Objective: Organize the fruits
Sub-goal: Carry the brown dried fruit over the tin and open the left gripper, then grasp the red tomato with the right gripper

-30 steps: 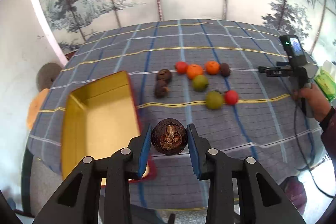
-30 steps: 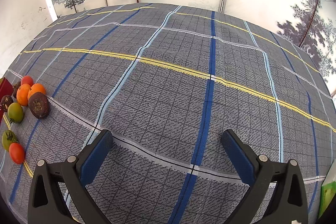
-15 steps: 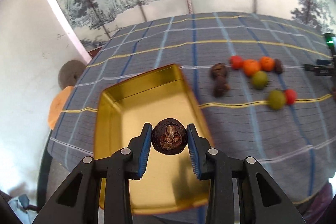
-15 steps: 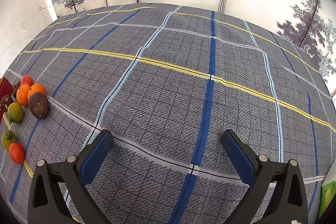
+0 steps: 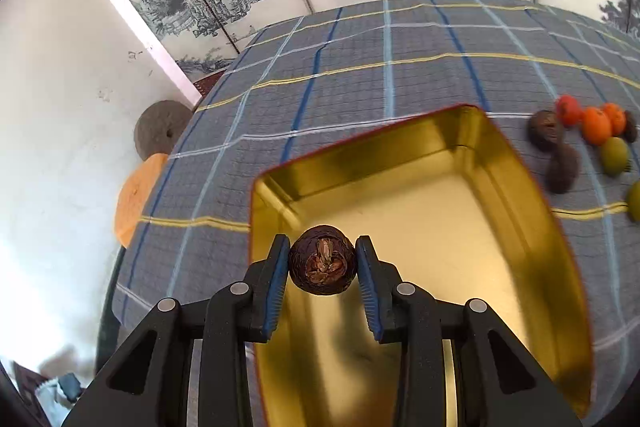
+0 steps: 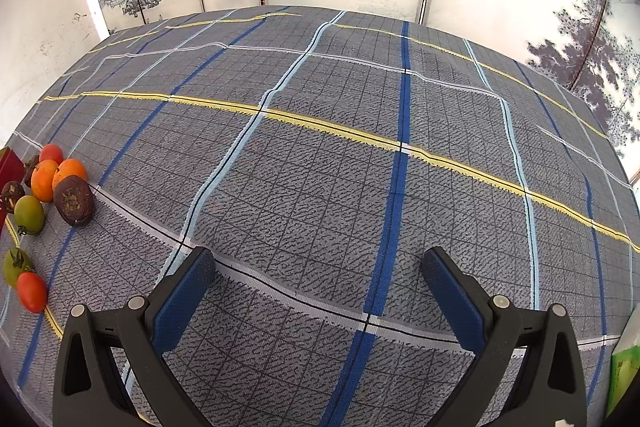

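My left gripper (image 5: 322, 261) is shut on a dark brown round fruit (image 5: 322, 259) and holds it above the near left part of a gold tin tray (image 5: 460, 131). The other fruits lie in a cluster to the tray's right: dark brown ones (image 5: 545, 130), orange ones (image 5: 596, 126), a red one (image 5: 568, 110) and green ones (image 5: 614, 156). My right gripper (image 6: 318, 275) is open and empty over bare cloth. The same cluster shows at the far left of the right wrist view: a brown fruit (image 6: 74, 201), orange ones (image 6: 44, 180), green ones (image 6: 29, 214) and a red one (image 6: 32, 291).
The table carries a grey plaid cloth (image 6: 320, 167) with blue and yellow stripes. Its left edge drops off beside a white wall, with a grey disc (image 5: 160, 131) and an orange cushion (image 5: 134, 203) below. A painted screen stands behind. A green packet (image 6: 622, 383) sits at the right edge.
My left gripper has carried the brown fruit leftward from the cloth to over the gold tray. The right gripper has not moved.
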Tool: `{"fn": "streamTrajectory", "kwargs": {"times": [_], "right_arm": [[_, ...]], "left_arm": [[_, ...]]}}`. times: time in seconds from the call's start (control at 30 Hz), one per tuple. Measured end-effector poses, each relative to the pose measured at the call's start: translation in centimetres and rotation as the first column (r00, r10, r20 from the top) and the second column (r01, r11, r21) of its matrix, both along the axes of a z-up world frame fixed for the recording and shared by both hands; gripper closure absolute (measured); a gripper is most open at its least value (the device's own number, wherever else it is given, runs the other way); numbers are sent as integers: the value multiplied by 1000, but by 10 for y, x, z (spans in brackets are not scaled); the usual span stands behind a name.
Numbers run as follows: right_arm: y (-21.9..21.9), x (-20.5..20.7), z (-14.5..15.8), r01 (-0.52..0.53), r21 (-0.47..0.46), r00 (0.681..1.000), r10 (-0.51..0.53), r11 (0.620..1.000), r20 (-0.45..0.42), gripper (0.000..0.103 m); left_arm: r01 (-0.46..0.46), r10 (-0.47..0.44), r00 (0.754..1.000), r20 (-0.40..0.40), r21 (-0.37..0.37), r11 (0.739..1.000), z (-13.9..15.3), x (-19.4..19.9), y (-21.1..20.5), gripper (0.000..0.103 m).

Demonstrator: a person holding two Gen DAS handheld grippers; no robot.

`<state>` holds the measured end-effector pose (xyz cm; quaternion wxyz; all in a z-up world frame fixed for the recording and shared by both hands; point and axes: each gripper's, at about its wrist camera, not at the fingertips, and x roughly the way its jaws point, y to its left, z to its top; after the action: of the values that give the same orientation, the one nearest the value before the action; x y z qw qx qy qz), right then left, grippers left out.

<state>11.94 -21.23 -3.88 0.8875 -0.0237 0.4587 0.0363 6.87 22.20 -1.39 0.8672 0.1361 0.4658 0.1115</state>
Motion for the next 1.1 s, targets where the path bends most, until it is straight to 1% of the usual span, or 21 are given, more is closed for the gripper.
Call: {"fn": "streamTrajectory", "kwargs": {"times": [0.27,0.47,0.6,0.73,0.83,0.93,0.97,1.03,1.1], "right_arm": [[-1,0,0,1,0,1000,-1,1000,-1,0],[-1,0,0,1,0,1000,-1,1000,-1,0],[0,0,0,1,0,1000,-1,1000,-1,0],[0,0,0,1,-1,1000,-1,1000,-1,0],[0,0,0,2,0,1000,-2,1000,-2,0],[-1,0,0,2,-1,1000,-2,1000,-2,0],[-1,0,0,2,-1,1000,-2,1000,-2,0],[0,0,1,2,0,1000,-2,1000,-2,0],[1,-1,2,2,-1,1000,-2,1000,-2,0]], "left_arm": [[10,-9,1000,-28,31,999,-8,25,17,68],[27,-23,999,-42,92,995,-13,38,17,68],[30,-25,998,-53,96,995,-15,43,20,67],[26,-19,997,-71,87,996,-18,46,20,65],[26,-21,997,-74,76,997,-18,47,20,59],[18,-14,997,-74,52,998,-14,44,20,57],[13,-10,998,-65,41,999,-11,41,20,56],[11,-11,1000,-22,4,1000,2,29,18,56],[15,-13,999,46,-55,998,21,10,14,56]]}}
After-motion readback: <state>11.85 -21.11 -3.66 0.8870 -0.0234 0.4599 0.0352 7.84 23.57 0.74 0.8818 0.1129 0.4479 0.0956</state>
